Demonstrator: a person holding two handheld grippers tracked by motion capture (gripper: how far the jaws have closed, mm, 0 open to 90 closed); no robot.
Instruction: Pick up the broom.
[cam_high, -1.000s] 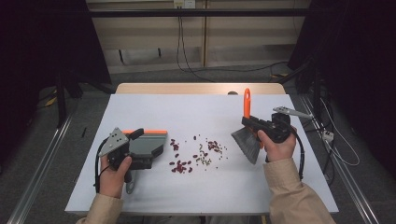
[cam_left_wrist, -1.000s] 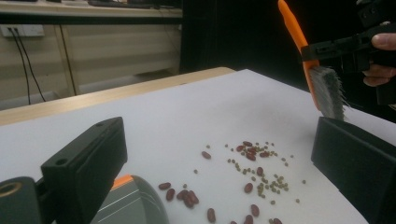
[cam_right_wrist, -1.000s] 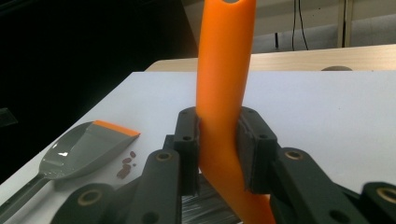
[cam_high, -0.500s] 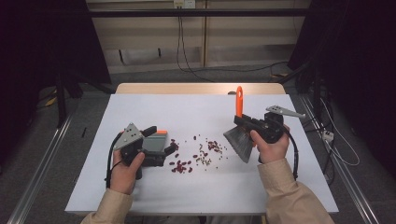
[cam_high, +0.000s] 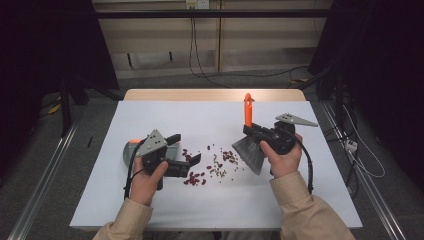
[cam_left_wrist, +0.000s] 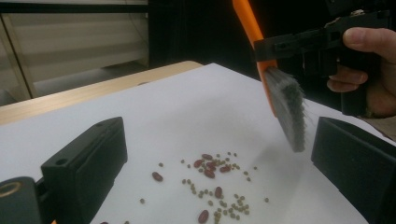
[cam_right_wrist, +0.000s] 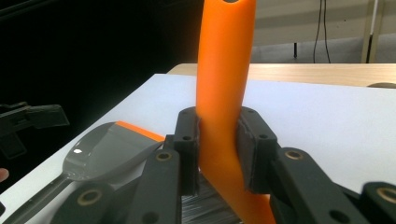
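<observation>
Red and small green beans (cam_high: 212, 162) (cam_left_wrist: 215, 182) lie scattered mid-table. My right gripper (cam_high: 254, 132) (cam_right_wrist: 219, 149) is shut on the orange handle of a brush (cam_high: 247, 107) (cam_right_wrist: 224, 70). The handle stands upright, and the grey bristles (cam_high: 250, 152) (cam_left_wrist: 287, 107) hang just right of the beans. My left gripper (cam_high: 186, 149) (cam_left_wrist: 219, 140) is open and empty, low over the table at the beans' left edge, jaws pointing at them. A grey dustpan (cam_high: 129, 150) (cam_right_wrist: 107, 149) with an orange edge lies flat behind the left gripper.
A white sheet (cam_high: 200, 120) covers the table; bare wood (cam_high: 210, 95) shows along the far edge. Cables (cam_high: 350, 150) hang off the right side. Metal rails (cam_high: 45, 175) run along the floor on both sides.
My left gripper has moved right, up to the beans, leaving the dustpan behind it. The right gripper has carried the brush left, closer to the beans.
</observation>
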